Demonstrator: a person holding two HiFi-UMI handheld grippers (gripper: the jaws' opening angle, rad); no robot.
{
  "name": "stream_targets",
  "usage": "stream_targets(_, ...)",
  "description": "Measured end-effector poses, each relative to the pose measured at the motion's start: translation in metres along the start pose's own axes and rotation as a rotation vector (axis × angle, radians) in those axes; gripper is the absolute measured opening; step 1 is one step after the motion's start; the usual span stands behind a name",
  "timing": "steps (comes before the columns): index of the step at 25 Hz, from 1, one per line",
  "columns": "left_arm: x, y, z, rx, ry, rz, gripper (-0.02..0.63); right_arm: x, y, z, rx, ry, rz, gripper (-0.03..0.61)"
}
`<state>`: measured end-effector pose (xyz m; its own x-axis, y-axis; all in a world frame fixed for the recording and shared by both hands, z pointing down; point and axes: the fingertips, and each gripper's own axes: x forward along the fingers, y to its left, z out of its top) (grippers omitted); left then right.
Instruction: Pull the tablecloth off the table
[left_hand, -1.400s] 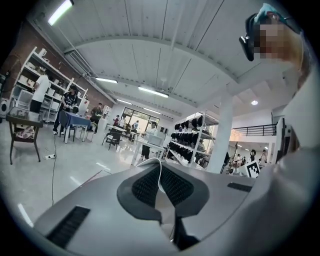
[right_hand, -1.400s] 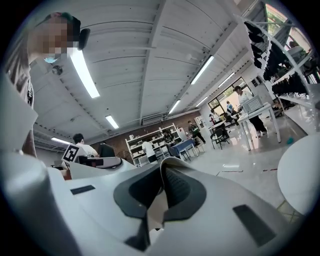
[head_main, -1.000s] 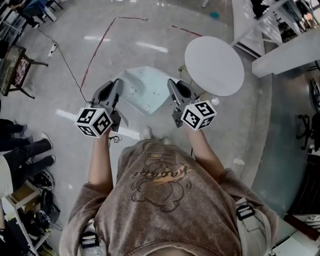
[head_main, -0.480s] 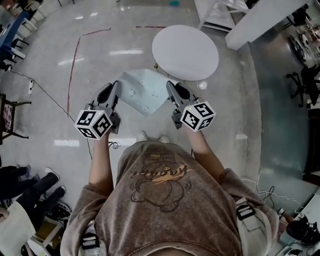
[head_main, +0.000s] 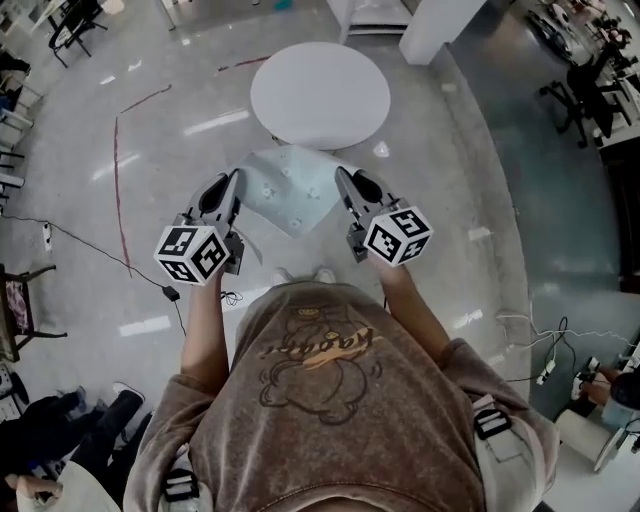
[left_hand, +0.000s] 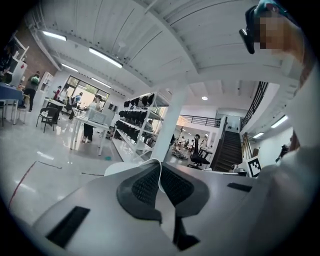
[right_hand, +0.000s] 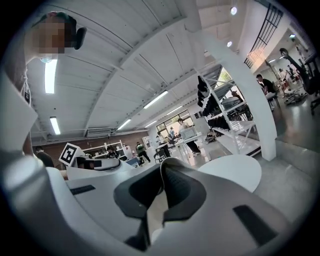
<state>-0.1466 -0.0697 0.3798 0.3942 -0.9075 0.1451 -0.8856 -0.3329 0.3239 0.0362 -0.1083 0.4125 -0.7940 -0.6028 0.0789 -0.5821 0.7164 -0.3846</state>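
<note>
The cloth (head_main: 288, 190) is off the table (head_main: 320, 95) and hangs between the left gripper (head_main: 234, 182) and right gripper (head_main: 343, 180). Both are clamped shut on its edge (only slivers show between pads). Earlier the table lay further right.

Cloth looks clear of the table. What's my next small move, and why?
Probably lower the tablecloth to set it aside: it hangs free between the left hand-held gripper and right hand-held gripper, both shut on it, and the round table is bare.
</note>
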Motion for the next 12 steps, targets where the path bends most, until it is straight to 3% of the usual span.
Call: stream_targets(12,0.038,-0.051,-0.010,0.011,0.045,-0.144,0.020,-0.063,-0.037,0.010,0.008,-0.068,-0.167,0.014)
